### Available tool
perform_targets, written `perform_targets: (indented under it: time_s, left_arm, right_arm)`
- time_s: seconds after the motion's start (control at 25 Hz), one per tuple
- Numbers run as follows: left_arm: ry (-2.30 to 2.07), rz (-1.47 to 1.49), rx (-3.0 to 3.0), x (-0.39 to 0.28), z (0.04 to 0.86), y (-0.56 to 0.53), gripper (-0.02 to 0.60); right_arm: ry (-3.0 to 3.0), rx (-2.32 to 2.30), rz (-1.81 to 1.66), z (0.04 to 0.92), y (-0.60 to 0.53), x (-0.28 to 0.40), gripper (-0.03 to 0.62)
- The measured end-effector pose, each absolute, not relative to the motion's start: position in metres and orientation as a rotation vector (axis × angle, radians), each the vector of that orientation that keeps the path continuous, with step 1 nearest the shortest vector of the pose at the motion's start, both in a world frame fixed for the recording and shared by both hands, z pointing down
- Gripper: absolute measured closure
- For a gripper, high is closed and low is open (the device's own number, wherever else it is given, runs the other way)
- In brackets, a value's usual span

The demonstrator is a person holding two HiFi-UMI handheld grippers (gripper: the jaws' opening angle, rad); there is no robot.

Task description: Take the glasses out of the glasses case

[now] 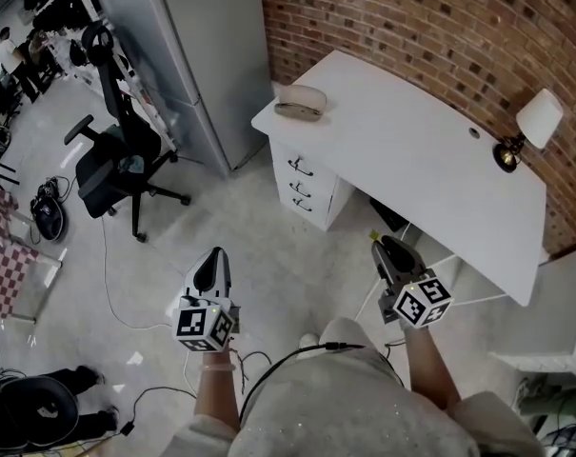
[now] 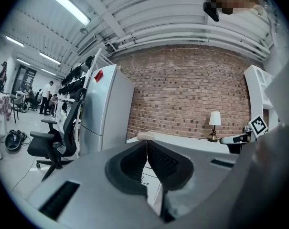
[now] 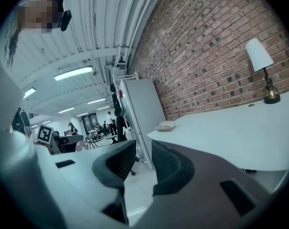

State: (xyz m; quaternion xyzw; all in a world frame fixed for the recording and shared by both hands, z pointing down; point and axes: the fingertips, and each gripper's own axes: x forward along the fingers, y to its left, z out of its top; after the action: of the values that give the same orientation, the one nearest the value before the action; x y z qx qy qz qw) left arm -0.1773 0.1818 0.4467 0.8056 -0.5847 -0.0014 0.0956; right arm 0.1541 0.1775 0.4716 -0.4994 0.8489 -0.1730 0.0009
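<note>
Nearest the camera, at the lower middle of the head view, two grey hand-held claws are carried over the pale floor. The left gripper point(image 1: 215, 257) is seen in its own view point(image 2: 146, 145) with its black ribbed pads pressed together and nothing pinched. The right gripper point(image 1: 388, 247) is shown in its own view point(image 3: 143, 149) with its pads spread and only floor in the gap.

Beyond them, in the middle of the head view, a long white desk point(image 1: 430, 169) is set against a red brick wall point(image 1: 411, 17), with a white drawer unit point(image 1: 303, 181) under its left end. The task's thing, a beige oval glasses case point(image 1: 301, 103), is laid near that left corner, above centre in the frame, apparently shut and well apart from both claws. It can also be made out small in the left point(image 2: 145, 136) and right point(image 3: 165, 125) gripper views. No glasses are visible.

The approach is judged to be in hand. Next, both claws must be brought to the desk corner, the case steadied by one and its lid lifted by the other.
</note>
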Motion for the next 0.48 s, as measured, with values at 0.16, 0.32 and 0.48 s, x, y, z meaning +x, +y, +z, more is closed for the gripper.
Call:
perform_targets:
  time_s: [0.16, 0.32, 0.48]
  left_arm:
    - [-1.712, 0.008, 2.383, -0.178, 0.452, 0.177, 0.575]
    - [-1.712, 0.021, 2.355, -0.185, 0.459, 0.167, 0.575]
    - [-1.734, 0.012, 2.336, -0.19, 0.462, 0.149, 0.575]
  right_arm:
    - [2.638, -1.574, -0.574, 0.471, 0.169, 0.157, 0.468]
    - [2.637, -1.571, -0.598, 0.472, 0.154, 0.152, 0.467]
    - [2.666, -1.541, -0.593, 0.476, 0.132, 0.146, 0.467]
